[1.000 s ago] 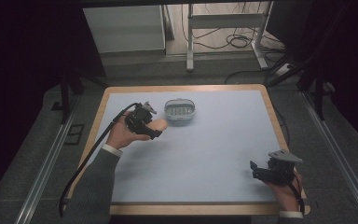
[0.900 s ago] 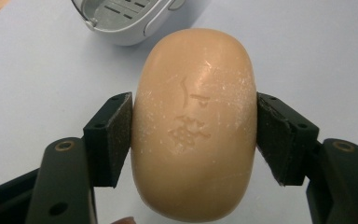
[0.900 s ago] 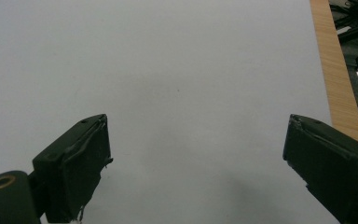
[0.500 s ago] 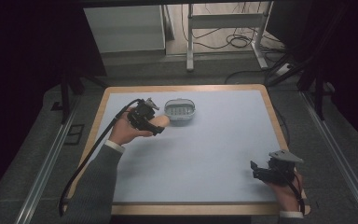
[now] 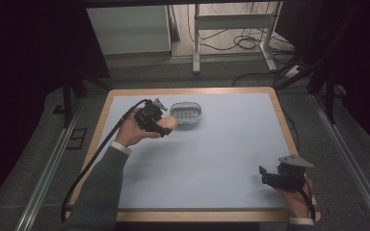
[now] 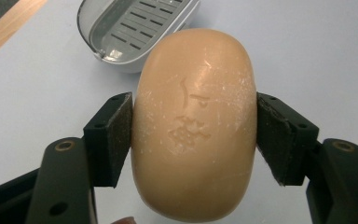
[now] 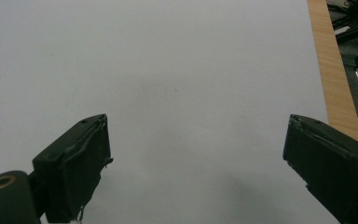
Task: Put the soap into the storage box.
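Soap bar: oval, peach-tan, matte, smooth with rounded ends; faint embossed mark and pale scuffed flecks on the upper face. Clamped across its short width in the left gripper, flat black pads pressed on both flanks. Bar's near end runs almost to the bottom edge of the left gripper view; underside hidden

High view: bar held above the table at the far-left part, just beside the near-left rim of the soap dish. Whether bar and dish touch cannot be told from here; in the left gripper view the bar overlaps the dish and covers its near wall

Dish: pale grey-white, glossy plastic, oval, with slotted drain insert. Far part cut off by the top of the left gripper view

Table: light blue-grey matte sheet, wooden border. Wide bare surface between dish and right gripper

Right gripper: jaws spread wide, nothing between them, pads dark and worn at the edges. Sits by the near-right corner, wooden border close along its right side. Grey three-cornered plate on top hides part of its body; hand partly cut by the bottom edge

Left cable trails off over the left border; room around is dark, detail poor
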The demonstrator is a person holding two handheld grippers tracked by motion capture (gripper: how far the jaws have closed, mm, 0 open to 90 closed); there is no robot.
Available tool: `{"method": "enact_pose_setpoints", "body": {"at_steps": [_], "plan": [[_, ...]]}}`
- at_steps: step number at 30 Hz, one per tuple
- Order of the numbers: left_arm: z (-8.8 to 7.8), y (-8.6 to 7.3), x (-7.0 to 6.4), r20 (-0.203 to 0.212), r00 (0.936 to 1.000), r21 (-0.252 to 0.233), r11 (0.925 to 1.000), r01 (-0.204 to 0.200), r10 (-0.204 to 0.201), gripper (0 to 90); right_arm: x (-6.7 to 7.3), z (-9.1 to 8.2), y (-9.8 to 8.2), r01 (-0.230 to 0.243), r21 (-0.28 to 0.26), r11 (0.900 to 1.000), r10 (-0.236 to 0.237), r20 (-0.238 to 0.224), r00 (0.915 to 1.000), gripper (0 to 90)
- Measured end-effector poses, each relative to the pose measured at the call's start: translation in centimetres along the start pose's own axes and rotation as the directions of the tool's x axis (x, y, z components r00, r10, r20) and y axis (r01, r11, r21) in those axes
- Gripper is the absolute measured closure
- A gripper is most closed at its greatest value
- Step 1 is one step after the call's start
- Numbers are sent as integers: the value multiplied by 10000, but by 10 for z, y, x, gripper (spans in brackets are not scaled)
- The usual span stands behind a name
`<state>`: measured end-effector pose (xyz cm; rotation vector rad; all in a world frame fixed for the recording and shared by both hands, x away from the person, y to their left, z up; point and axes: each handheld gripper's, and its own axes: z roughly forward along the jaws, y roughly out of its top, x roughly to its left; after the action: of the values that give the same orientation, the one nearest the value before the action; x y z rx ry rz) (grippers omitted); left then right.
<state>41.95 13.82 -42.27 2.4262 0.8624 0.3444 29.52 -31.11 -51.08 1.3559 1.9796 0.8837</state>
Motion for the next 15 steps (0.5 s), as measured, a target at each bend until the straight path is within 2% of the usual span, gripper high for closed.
{"method": "enact_pose_setpoints", "body": {"at_steps": [15], "plan": [[14, 12, 9, 154, 9999, 92, 9999, -39, 38, 328, 1, 1, 0, 15, -31, 10000, -15, -7, 10000, 72]]}}
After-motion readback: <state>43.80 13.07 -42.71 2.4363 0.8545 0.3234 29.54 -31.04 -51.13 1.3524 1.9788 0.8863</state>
